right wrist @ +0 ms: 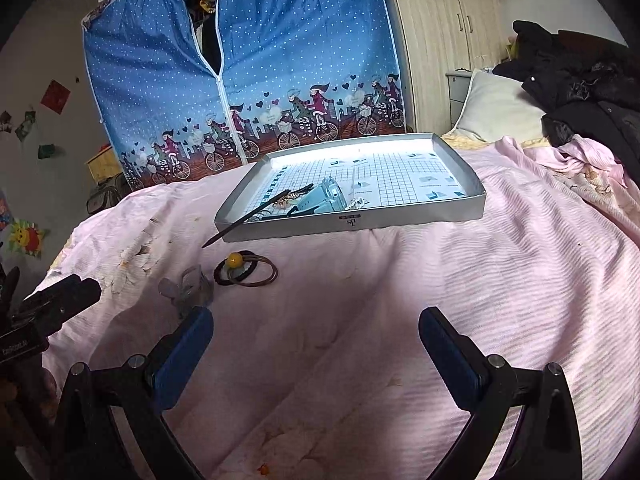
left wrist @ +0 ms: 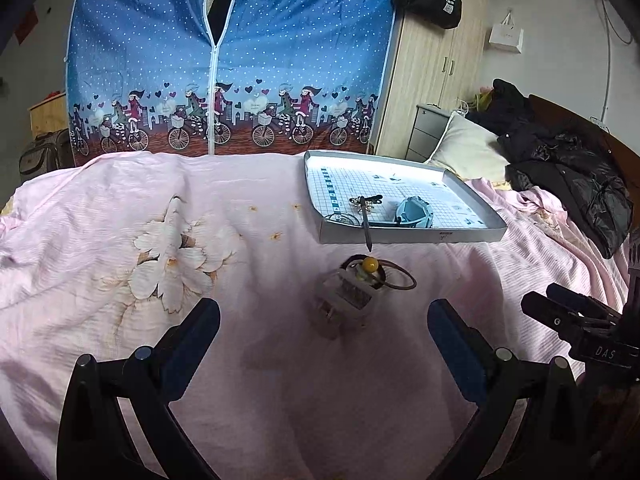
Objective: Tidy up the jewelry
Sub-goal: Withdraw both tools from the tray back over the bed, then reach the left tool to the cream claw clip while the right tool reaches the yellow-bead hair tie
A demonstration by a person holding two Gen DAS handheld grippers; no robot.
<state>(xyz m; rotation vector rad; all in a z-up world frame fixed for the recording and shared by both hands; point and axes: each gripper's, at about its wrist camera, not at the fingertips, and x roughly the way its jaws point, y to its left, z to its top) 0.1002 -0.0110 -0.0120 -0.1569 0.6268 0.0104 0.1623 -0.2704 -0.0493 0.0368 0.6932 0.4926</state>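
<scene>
On the pink bedsheet lies a clear plastic claw clip point(left wrist: 344, 304), just ahead of my open left gripper point(left wrist: 324, 322), which holds nothing. Right behind the clip sit brown hair ties point(left wrist: 394, 278) with a yellow bead point(left wrist: 370, 266). Farther back, a shallow grey tray point(left wrist: 412, 235) holds a blue object point(left wrist: 414, 210), a sparkly ornament point(left wrist: 362, 202) and a dark hair stick point(left wrist: 366, 226) that pokes over its front rim. In the right wrist view my right gripper point(right wrist: 316, 332) is open and empty over bare sheet, right of the clip point(right wrist: 188, 286) and hair ties point(right wrist: 248, 271), with the tray point(right wrist: 400, 220) beyond.
A blue zip-up fabric wardrobe point(left wrist: 224, 60) stands behind the bed, with a wooden cupboard point(left wrist: 436, 64) to its right. A pillow point(left wrist: 468, 148) and black jackets point(left wrist: 572, 176) lie at the right. The sheet point(left wrist: 120, 208) is wrinkled on the left.
</scene>
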